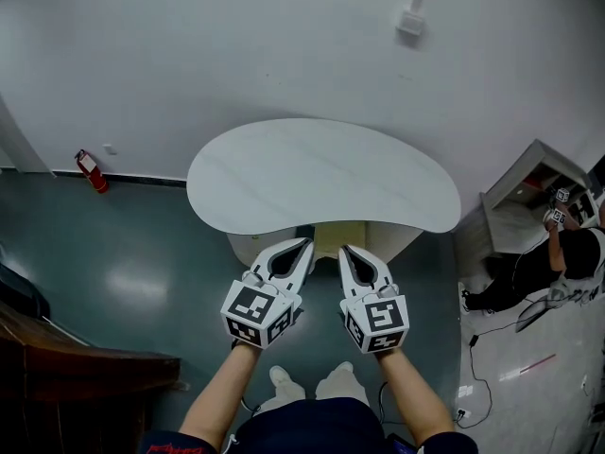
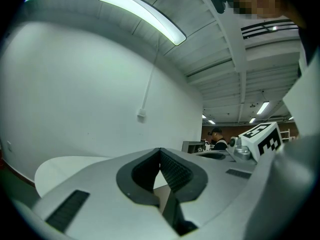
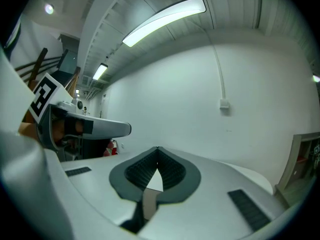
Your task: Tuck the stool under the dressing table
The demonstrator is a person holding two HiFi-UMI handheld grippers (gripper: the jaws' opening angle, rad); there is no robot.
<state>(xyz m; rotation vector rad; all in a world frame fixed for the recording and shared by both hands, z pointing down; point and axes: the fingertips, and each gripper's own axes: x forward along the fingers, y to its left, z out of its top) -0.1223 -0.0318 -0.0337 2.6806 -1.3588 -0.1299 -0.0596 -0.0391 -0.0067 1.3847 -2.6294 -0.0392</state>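
Observation:
The white kidney-shaped dressing table (image 1: 321, 173) stands against the white wall. Beneath its front edge shows a pale cream stool (image 1: 326, 235), mostly hidden by the top and by my grippers. My left gripper (image 1: 304, 245) and right gripper (image 1: 345, 251) hover side by side just before the table's front edge, above the stool, both shut with nothing between the jaws. In the left gripper view the shut tips (image 2: 160, 150) point over the table top (image 2: 75, 166). The right gripper view shows the same: shut tips (image 3: 157, 148) and the table top (image 3: 250, 176) beyond.
A red fire extinguisher (image 1: 92, 170) stands by the wall at left. Dark wooden furniture (image 1: 57, 367) fills the lower left. At right are a grey cabinet (image 1: 520, 201), a seated person (image 1: 567, 253) and cables on the floor (image 1: 477, 367). My shoes (image 1: 284, 378) are below.

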